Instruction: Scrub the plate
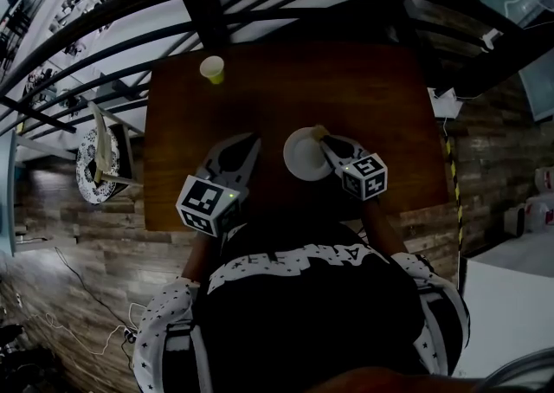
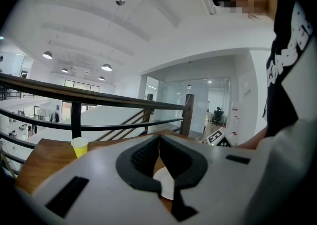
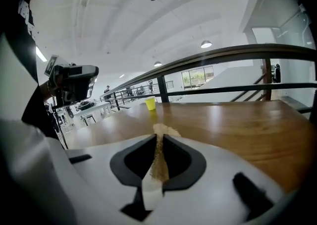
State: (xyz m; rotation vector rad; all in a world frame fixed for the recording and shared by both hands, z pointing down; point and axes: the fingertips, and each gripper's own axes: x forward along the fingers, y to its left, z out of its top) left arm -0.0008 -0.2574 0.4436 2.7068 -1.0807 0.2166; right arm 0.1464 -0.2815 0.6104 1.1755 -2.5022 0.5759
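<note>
White plate (image 1: 301, 157) partly under right gripper (image 1: 326, 141), fingers pinching sponge (image 3: 159, 163), left gripper (image 1: 251, 145) fingers pressed together

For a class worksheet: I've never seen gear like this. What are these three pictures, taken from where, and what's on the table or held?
A person, no robot, holds a two-jaw gripper in each hand. One picture looks down from a head camera; the others come from cameras riding on each gripper. On the wooden table stand a white plate and a yellow cup. The right gripper pinches a scrubbing pad at the plate's edge. The left gripper is shut and empty, beside the plate.
</note>
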